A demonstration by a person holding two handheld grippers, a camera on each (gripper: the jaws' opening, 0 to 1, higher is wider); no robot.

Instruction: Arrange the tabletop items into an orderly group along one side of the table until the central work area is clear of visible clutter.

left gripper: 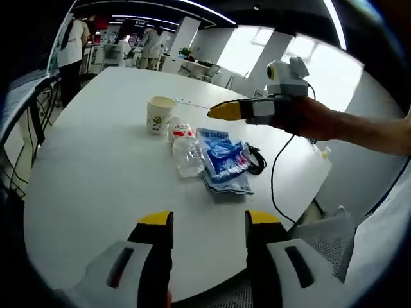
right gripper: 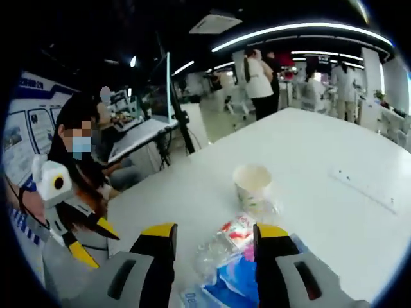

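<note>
White table (left gripper: 96,173) looks about tidy already: paper cup (left gripper: 159,114), plastic bottle (left gripper: 185,151) and blue packet (left gripper: 223,159) bunched near one edge, left gripper (left gripper: 209,221) gaping empty, right gripper (right gripper: 214,232) open over the bottle, so just nudging left.

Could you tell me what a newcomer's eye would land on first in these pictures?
Probably the small cluster on the white table: a paper cup, a crushed clear bottle and a blue packet lying close together. In the left gripper view, the right tool reaches in just above them, jaws together.
</note>
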